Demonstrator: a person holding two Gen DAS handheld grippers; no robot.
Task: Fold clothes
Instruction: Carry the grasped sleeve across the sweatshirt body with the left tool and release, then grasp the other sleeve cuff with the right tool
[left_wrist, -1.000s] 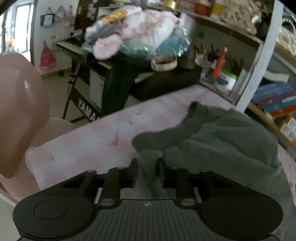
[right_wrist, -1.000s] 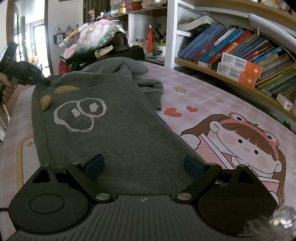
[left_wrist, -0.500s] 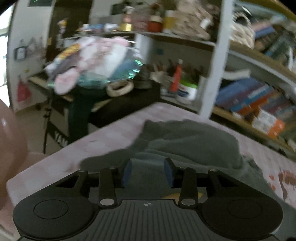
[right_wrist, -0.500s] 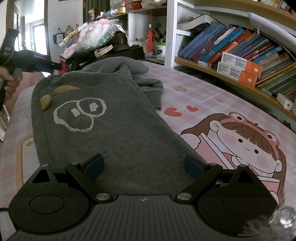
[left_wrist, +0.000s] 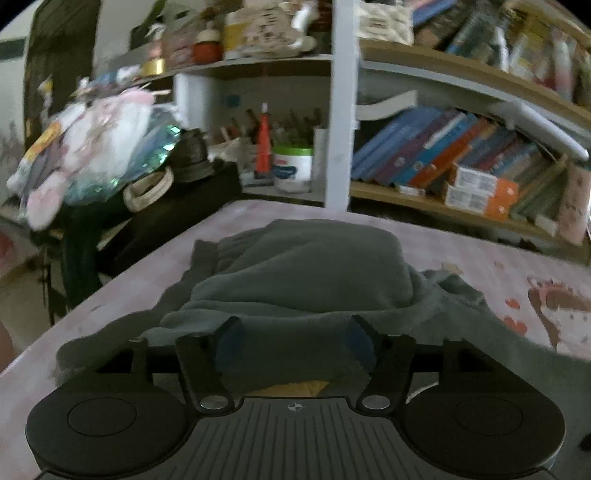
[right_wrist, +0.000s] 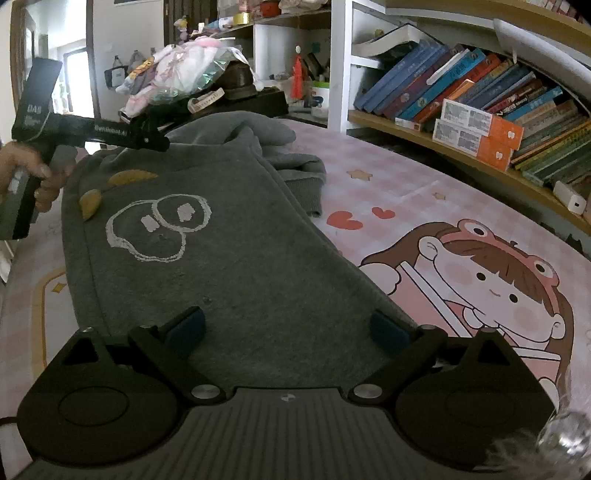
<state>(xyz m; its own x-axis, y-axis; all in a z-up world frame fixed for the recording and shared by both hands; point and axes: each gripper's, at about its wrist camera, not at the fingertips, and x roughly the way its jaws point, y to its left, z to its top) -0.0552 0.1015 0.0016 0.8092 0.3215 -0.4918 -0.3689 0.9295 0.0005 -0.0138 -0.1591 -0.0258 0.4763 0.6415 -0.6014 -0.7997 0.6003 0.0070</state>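
A grey sweatshirt (right_wrist: 229, 266) with a white cartoon print and yellow patches lies flat on the pink cartoon table cover (right_wrist: 461, 206). Its sleeve and hood are bunched at the far end (left_wrist: 303, 262). My left gripper (left_wrist: 293, 343) hovers over that bunched end with its jaws opening. Grey cloth lies under and between its blue pads (left_wrist: 227, 345), but they do not press on it. In the right wrist view a hand (right_wrist: 33, 173) holds the left gripper (right_wrist: 162, 142) at the sweatshirt's far left corner. My right gripper (right_wrist: 286, 330) stands wide open just over the near hem, gripping nothing.
A bookshelf with leaning books (right_wrist: 461, 96) runs along the table's right side, with a white post (left_wrist: 341, 110) at its corner. Beyond the far end, a black stand carries a heap of bagged clothes (left_wrist: 92, 147) and a basket (left_wrist: 147, 186).
My left gripper let go of the pinched fold of grey cloth and its jaws spread wide. It swung right towards the bookshelf. The right gripper kept still.
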